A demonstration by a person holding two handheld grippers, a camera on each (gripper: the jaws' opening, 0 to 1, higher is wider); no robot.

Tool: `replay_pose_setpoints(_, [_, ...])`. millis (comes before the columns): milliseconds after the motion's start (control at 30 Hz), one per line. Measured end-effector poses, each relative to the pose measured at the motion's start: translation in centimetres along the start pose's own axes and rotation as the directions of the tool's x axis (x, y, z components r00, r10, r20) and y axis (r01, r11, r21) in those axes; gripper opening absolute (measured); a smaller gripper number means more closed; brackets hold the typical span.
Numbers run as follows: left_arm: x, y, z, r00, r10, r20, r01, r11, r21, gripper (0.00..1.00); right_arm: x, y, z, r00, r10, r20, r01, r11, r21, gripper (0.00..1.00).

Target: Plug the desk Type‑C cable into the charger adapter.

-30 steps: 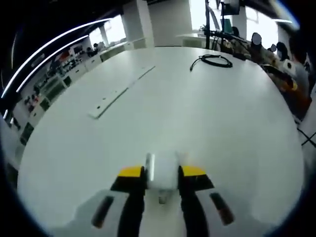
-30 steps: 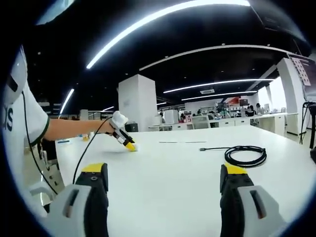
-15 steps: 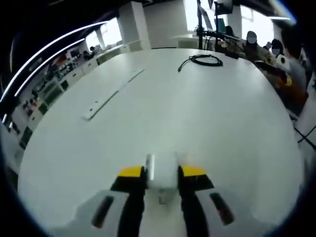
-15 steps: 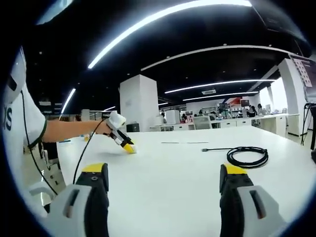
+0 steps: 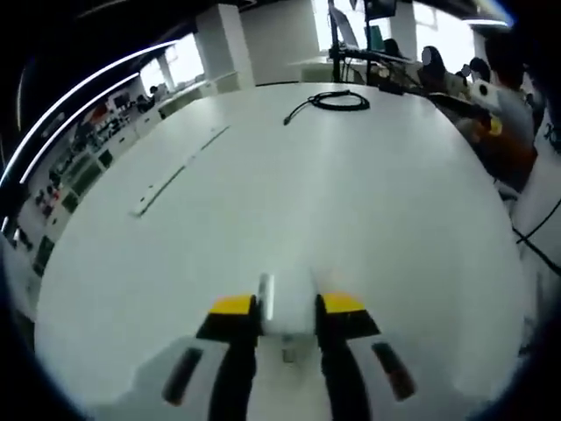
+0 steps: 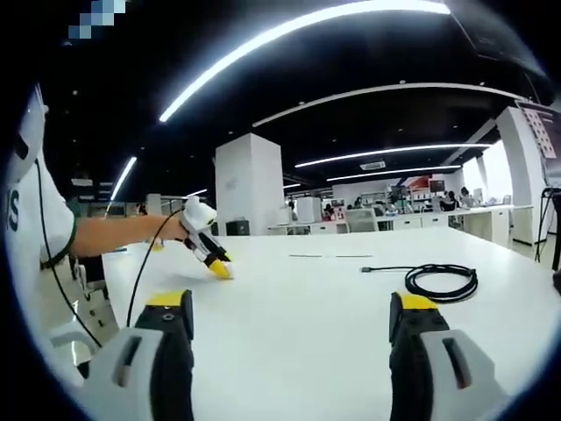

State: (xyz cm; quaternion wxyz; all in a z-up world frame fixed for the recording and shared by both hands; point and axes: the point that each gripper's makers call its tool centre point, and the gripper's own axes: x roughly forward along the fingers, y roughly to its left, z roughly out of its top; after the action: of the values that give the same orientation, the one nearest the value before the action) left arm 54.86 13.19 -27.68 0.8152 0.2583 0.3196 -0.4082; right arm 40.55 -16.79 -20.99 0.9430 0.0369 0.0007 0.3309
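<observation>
Type-C cable (image 5: 333,99): your coiled black cable lies on the far part of the white surface (image 5: 368,219), its loose plug end trailing toward the left in the left gripper view. In the right gripper view the coil (image 6: 441,282) sits ahead and a little right of your right claw, well apart from it.
Charger adapter (image 5: 287,307): a small white block pinched between your left claw's jaws, low over the surface.
Left claw (image 5: 287,307): pressed onto the adapter; the cable is far ahead of it, beyond the bare middle of the surface. From the right gripper view you see this claw (image 6: 215,266) at the left, tip angled down to the surface.
Right claw (image 6: 289,303): jaws spread wide, nothing between them.
</observation>
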Motion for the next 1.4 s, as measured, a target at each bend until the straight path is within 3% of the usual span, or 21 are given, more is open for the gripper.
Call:
replay_pose_setpoints(167, [-0.2,-0.2,-0.3,0.999,-0.030,0.014,0.030,1.000,-0.010,0.25,0.1,0.2,0.0,1.000,0.004,0.000,-0.004,1.000,-0.011,0.93])
replay_pose_setpoints(200, [-0.2,-1.3,-0.2,0.999,-0.033,0.018,0.033,0.999,-0.007,0.25,0.0,0.2,0.1,1.000,0.004,0.000,-0.004,1.000,-0.018,0.93])
replay_pose_setpoints(333, [-0.4,-1.9,-0.6,0.998,-0.053,0.018,0.053,0.999,0.000,0.25,0.0,0.4,0.1,1.000,0.009,0.002,-0.009,1.000,-0.022,0.92])
replay_pose_setpoints(400, [-0.8,-4.1,-0.5,0.998,-0.058,0.017,0.058,0.998,0.009,0.25,0.0,0.4,0.0,1.000,0.008,-0.001,-0.008,1.000,-0.020,0.92])
replay_pose_setpoints(533, [-1.1,-6.6,-0.1,0.997,-0.076,0.019,0.076,0.997,0.020,0.25,0.1,0.5,-0.1,1.000,0.013,-0.002,-0.013,1.000,-0.015,0.92])
replay_pose_setpoints(600, [-1.2,-6.6,-0.2,0.996,-0.084,0.021,0.083,0.996,0.022,0.25,0.1,0.8,0.0,1.000,0.018,-0.001,-0.018,1.000,-0.018,0.92])
replay_pose_setpoints(900, [-1.4,-10.2,0.4,0.992,-0.123,0.011,0.122,0.991,0.055,0.25,0.1,0.9,0.4,1.000,0.018,0.009,-0.018,0.999,-0.028,0.92])
replay_pose_setpoints(1133, [-1.4,-11.3,0.3,0.988,-0.157,0.000,0.157,0.985,0.070,0.25,0.1,1.0,0.5,1.000,0.022,0.011,-0.022,0.999,-0.033,0.92])
replay_pose_setpoints(1400, [-1.8,-13.9,0.3,0.982,-0.190,-0.019,0.191,0.977,0.094,0.25,0.0,1.0,1.0,1.000,0.022,0.020,-0.021,0.999,-0.041,0.91])
